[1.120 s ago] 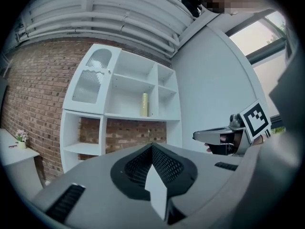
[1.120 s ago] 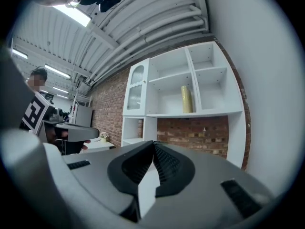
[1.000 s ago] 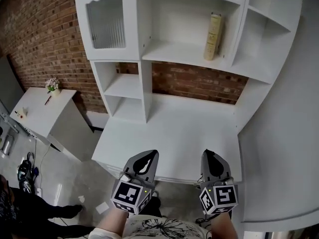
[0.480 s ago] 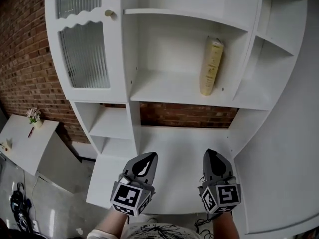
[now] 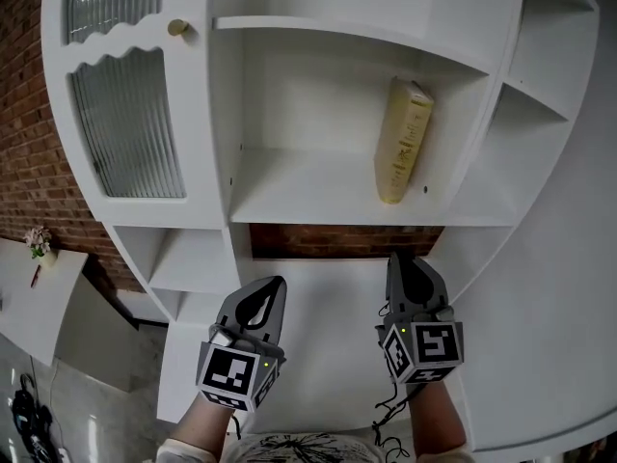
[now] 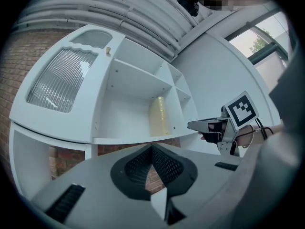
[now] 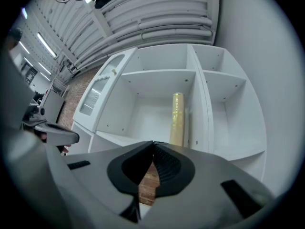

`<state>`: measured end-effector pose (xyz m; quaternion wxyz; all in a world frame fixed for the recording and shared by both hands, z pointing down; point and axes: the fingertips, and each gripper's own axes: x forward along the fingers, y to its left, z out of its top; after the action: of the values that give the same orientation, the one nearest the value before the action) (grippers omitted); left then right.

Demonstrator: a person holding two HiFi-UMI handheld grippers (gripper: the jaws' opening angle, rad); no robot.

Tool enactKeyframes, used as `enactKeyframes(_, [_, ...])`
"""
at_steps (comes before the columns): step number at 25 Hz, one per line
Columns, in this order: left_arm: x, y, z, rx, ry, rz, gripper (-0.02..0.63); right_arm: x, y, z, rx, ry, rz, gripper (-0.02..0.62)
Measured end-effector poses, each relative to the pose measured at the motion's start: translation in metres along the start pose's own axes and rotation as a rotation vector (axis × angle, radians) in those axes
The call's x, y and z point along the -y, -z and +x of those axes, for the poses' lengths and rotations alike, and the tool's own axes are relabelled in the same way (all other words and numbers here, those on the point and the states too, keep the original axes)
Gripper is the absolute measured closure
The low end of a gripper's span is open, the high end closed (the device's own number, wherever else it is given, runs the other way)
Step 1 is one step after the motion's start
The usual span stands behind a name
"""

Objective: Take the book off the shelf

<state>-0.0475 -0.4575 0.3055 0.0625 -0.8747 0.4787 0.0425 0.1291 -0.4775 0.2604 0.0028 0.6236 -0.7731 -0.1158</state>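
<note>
Right gripper (image 5: 412,261), closed, risen toward book (image 5: 403,141).

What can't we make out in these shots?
- Book: title and cover print are too small in the head view and blurred in both gripper views.
- Behind the cabinet door: the ribbed glass hides whatever is inside, in the head view and the left gripper view.
- Top of the shelf unit: cut off by the head view's upper edge.
- Plant at the head view's left edge: too small to identify.
</note>
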Motion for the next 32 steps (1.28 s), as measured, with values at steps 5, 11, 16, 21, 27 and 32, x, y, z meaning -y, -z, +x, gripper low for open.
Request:
enactKeyframes(5, [-0.01,-0.01,0.019,0.018,-0.02,0.011,0.597,0.016,-0.016,0.041,-0.001,-0.023,-0.024,0.468])
enactKeyframes(11, [-0.01,-0.011,0.04,0.018,-0.018,-0.002,0.597,0.041,-0.042,0.109,-0.02,-0.032,-0.033,0.225])
enactKeyframes(16, [-0.006,-0.007,0.05,0.008,-0.016,0.005,0.597,0.066,-0.05,0.155,-0.058,0.029,-0.011,0.114])
enactKeyframes(21, [-0.007,0.002,0.057,-0.007,-0.016,0.001,0.597,0.076,-0.054,0.189,-0.073,0.054,0.0,0.12])
enactKeyframes(27, [-0.018,0.015,0.062,-0.035,-0.037,-0.011,0.597,0.095,-0.041,0.219,-0.149,0.101,0.064,0.21])
enactKeyframes(32, [-0.032,0.016,0.066,-0.023,-0.067,-0.021,0.597,0.104,-0.036,0.229,-0.173,0.116,0.056,0.27])
